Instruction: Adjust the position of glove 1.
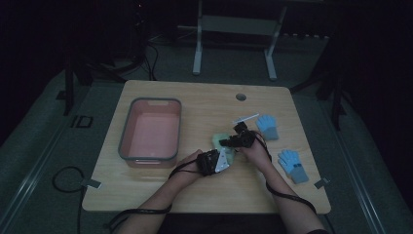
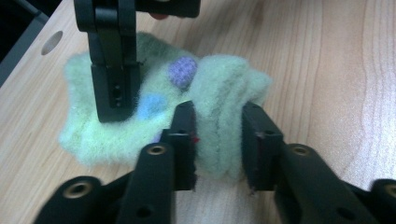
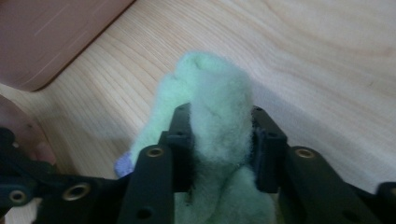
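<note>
no readable brand, label or writing anywhere; high view too dim for small print. left gripper (image 2: 217, 140) clamped on a bunched fold of the pale green fuzzy glove (image 2: 154, 107), pads pressing the fabric from both sides. right gripper (image 3: 219, 140) likewise pinched on a thick roll of the same glove, fabric filling the gap. glove lying on the wooden table (image 1: 204, 190), centre-right, just right of the pink bin (image 1: 150, 130). purple and blue dots on the glove, partly covered by the right gripper in left gripper view. two blue gloves (image 1: 267, 126) (image 1: 293, 165) further right, detail lost in the dark. white strip (image 1: 246, 118) near them, unidentifiable.
</note>
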The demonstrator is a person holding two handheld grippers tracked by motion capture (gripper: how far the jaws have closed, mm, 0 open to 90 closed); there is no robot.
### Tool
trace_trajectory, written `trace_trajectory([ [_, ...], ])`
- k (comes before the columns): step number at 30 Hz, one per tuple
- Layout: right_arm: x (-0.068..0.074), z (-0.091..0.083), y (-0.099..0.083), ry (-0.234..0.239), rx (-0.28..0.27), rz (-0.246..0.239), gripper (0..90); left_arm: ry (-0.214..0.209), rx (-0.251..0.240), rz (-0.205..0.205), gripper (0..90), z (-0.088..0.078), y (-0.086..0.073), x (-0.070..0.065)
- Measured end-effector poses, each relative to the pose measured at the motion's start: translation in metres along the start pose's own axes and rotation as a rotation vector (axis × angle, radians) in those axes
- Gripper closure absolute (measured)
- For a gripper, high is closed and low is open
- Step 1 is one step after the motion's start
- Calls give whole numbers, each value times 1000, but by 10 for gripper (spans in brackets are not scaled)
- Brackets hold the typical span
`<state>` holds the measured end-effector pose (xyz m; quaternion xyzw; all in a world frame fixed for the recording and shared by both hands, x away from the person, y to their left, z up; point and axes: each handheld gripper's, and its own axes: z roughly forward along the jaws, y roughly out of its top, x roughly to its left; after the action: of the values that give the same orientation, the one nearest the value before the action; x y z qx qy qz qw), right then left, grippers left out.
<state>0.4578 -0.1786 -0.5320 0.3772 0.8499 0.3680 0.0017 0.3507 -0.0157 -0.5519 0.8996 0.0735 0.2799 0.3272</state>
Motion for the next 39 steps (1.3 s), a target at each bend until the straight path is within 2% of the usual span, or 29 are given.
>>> trace_trajectory([
  [5, 6, -6, 5, 5, -15, 0, 704, -11, 20, -30, 744, -4, 4, 4],
  [8, 10, -11, 8, -1, -23, -21, 708, -13, 17, -43, 750, -10, 7, 6],
  [12, 16, -18, 12, 6, -44, -29, 709, -9, 24, -32, 755, -20, 12, 11],
  [14, 17, -19, 13, 7, -48, -31, 709, -9, 24, -32, 756, -20, 12, 11],
  [15, 20, -23, 16, 13, -57, -37, 709, -4, 34, -16, 757, -30, 17, 15],
  [17, 23, -28, 19, 24, -68, -40, 709, -3, 42, 1, 758, -37, 21, 18],
  [25, 37, -38, 35, 52, -89, -61, 709, -16, 54, 0, 759, -64, 25, 33],
  [27, 40, -39, 38, 60, -97, -67, 709, -13, 58, 3, 760, -67, 25, 33],
  [33, 53, -40, 53, 76, -107, -93, 709, 9, 90, 33, 760, -88, 26, 44],
  [36, 59, -40, 63, 83, -112, -106, 709, 27, 96, 35, 760, -97, 25, 50],
  [38, 62, -40, 67, 84, -116, -110, 709, 27, 96, 35, 760, -97, 25, 50],
  [39, 62, -40, 67, 84, -116, -110, 709, 42, 101, 33, 760, -105, 23, 54],
])
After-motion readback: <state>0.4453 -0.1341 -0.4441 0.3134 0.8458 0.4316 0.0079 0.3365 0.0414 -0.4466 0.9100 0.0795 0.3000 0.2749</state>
